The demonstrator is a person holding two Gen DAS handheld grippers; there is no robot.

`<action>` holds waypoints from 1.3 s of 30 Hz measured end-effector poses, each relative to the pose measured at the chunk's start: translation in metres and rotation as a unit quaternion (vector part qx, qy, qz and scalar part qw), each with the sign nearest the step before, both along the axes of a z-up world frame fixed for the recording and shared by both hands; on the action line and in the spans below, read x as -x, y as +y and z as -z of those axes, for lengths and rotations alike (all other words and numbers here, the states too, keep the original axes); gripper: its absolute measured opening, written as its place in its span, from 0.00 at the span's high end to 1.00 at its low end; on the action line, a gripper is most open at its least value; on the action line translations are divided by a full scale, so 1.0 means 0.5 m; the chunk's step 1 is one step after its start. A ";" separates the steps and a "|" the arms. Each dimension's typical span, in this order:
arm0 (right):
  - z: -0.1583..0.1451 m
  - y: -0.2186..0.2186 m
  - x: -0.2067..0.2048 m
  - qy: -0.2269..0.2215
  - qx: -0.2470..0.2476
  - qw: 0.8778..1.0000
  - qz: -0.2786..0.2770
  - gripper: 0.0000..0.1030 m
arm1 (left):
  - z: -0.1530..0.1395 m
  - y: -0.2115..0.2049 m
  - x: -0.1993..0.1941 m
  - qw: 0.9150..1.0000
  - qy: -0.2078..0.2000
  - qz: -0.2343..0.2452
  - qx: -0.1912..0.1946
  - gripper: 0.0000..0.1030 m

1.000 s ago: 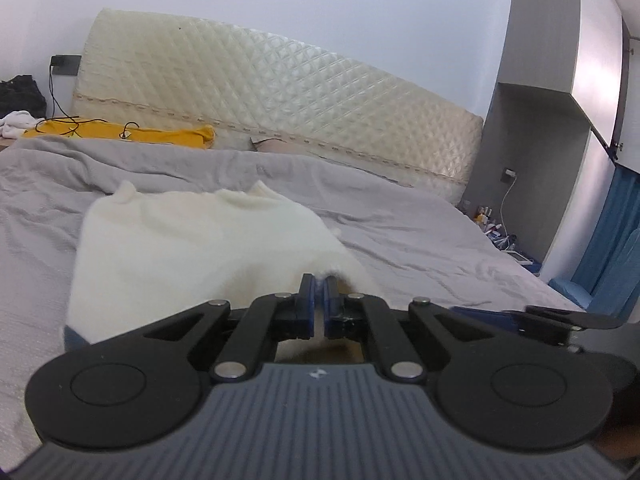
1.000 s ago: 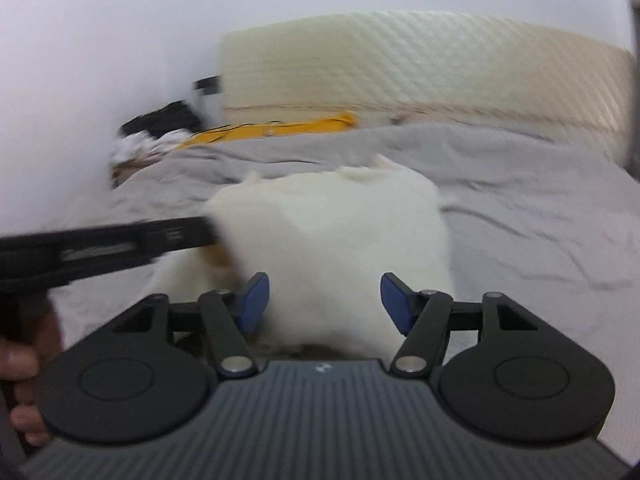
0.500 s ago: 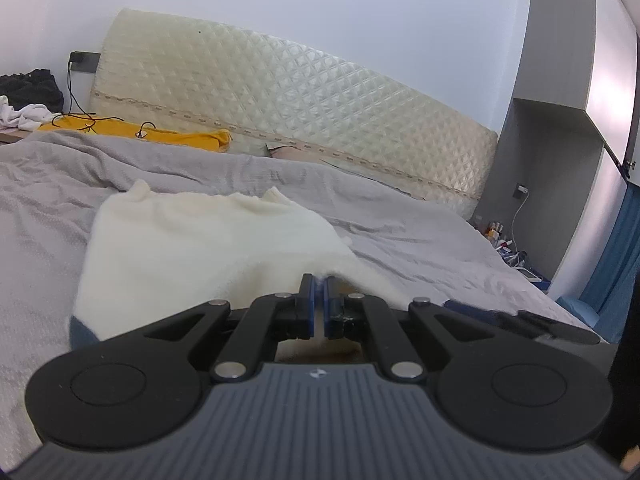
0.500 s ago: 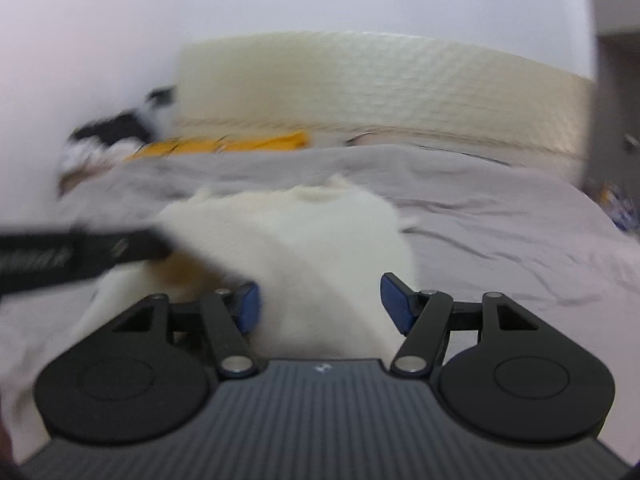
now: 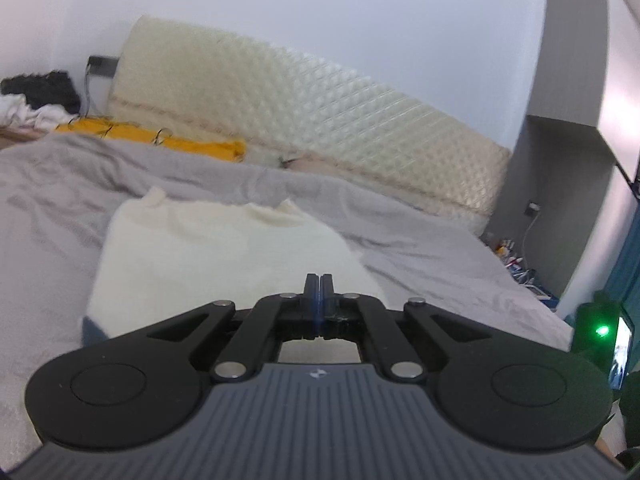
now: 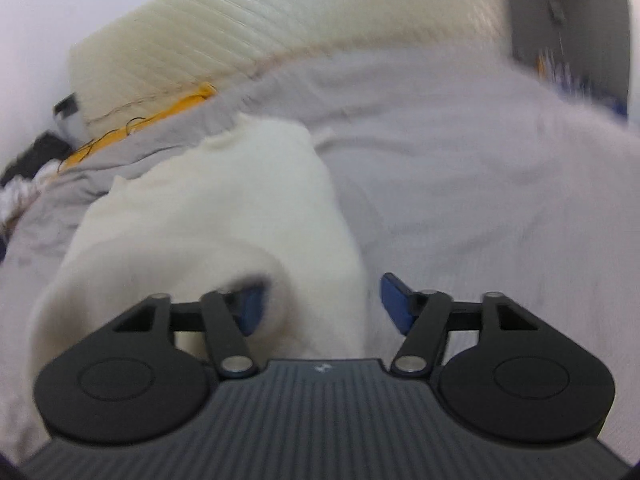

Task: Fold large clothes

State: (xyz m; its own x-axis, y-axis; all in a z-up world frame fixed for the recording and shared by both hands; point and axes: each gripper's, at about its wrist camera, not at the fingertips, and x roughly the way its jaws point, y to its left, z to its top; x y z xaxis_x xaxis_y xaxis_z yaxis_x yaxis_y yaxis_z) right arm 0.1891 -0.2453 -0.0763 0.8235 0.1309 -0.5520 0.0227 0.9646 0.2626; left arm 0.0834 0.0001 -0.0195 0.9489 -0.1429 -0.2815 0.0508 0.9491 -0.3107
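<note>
Since a second ago the right tongs (image 6: 320,300) have dropped closer to the cream garment (image 6: 224,216) and rolled, so the bed (image 6: 460,160) now tilts in their blurred view. Their jaws, wider before, are closing with a fold of the fabric's near edge between them; one blue pad (image 6: 394,300) stands clear of the cloth. The left tongs (image 5: 319,288) have barely shifted and stay clenched tight at the garment's near edge; whether cloth is pinched there is unclear. The garment lies fluffy and partly folded on the grey bedspread, a dark blue corner (image 5: 94,326) showing at its near left.
</note>
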 end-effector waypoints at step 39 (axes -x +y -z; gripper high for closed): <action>-0.045 -0.057 0.003 -0.040 -0.179 0.981 -0.062 0.90 | 0.137 -0.240 -0.104 0.976 -0.018 -0.107 -0.191 0.33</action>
